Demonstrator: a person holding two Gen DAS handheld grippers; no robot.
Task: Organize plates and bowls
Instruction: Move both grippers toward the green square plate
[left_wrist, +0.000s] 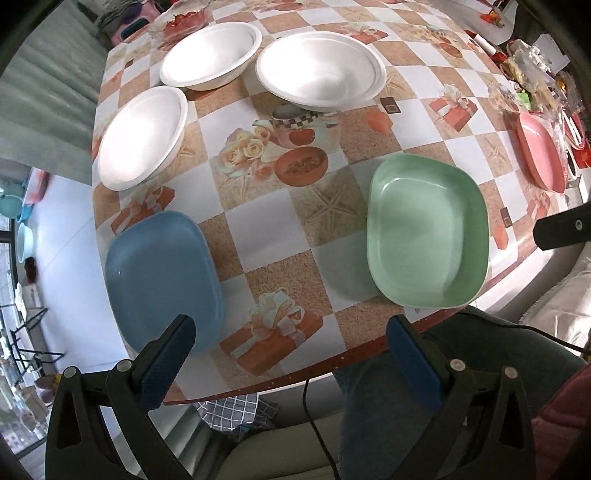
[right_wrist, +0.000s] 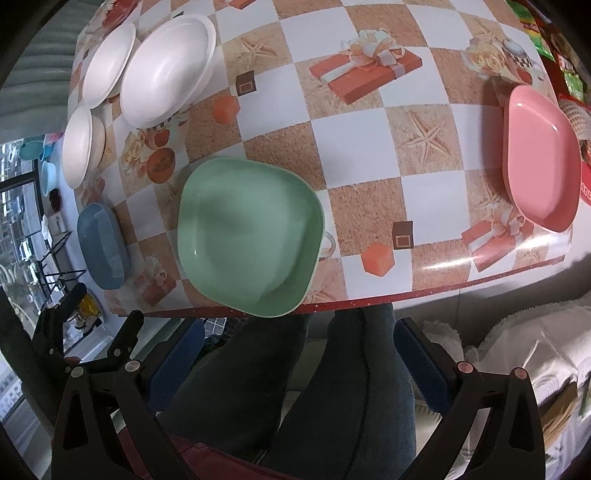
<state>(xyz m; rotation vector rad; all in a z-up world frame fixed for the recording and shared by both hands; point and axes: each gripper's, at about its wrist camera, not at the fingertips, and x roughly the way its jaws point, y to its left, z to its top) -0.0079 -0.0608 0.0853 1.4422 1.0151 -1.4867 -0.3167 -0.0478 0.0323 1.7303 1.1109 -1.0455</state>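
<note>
Two grippers, left gripper (left_wrist: 291, 347) and right gripper (right_wrist: 299, 343), hung spread wide, empty; the pink plate (left_wrist: 539, 155) sat partly hidden behind clutter.

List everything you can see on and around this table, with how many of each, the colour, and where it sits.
Round white bowls: three, white, far left part of the table, apart from each other.
Blue rounded-square plate: one, blue, near left corner.
Green rounded-square plate: one, green, near edge, middle, rim slightly overhanging.
Pink rounded-square plate: one, pink, right side.
Clear glass bowl with red contents: one, far left edge.
Checkered tablecloth: one, orange and white, printed with gift boxes and starfish, covering the table.
Person's legs: dark trousers, below the near edge.
Left gripper: open, empty, near the edge.
Right gripper: open, empty, below the green plate.
</note>
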